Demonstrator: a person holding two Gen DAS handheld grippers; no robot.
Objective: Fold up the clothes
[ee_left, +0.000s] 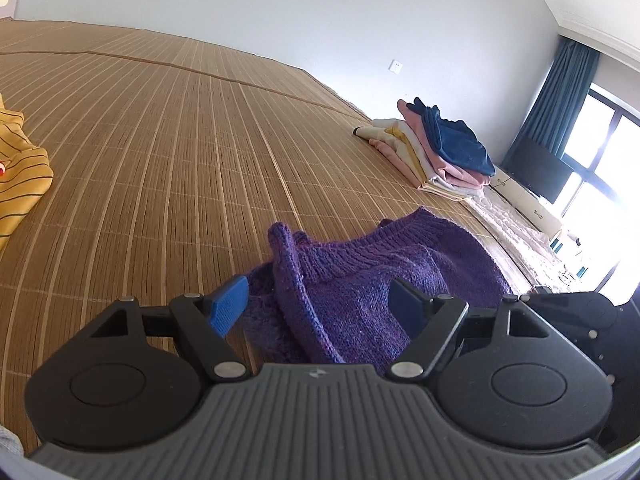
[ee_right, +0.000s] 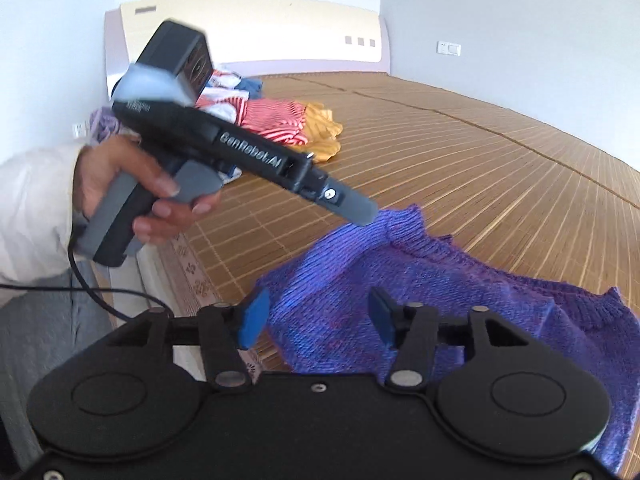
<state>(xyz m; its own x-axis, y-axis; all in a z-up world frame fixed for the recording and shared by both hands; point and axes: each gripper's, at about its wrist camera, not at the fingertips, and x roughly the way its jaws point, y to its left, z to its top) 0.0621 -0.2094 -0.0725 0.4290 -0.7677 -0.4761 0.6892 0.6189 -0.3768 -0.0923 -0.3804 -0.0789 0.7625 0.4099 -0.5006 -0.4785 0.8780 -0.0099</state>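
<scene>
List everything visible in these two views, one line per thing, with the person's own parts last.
sweater: one, purple knit, crumpled on the mat in front of both grippers
stack: one, folded pink, cream, yellow clothes with navy on top, far edge of the mat
pile: one, unfolded red-striped, yellow, blue clothes, near the headboard
striped garment: one, yellow with dark stripes, left edge of the left view
mat: one, tan bamboo, covering the bed
headboard: one, cream
curtain: one, blue, by the window
left gripper: open, above the sweater
right gripper: open, above the sweater
hand: one, gripping the left gripper's handle
</scene>
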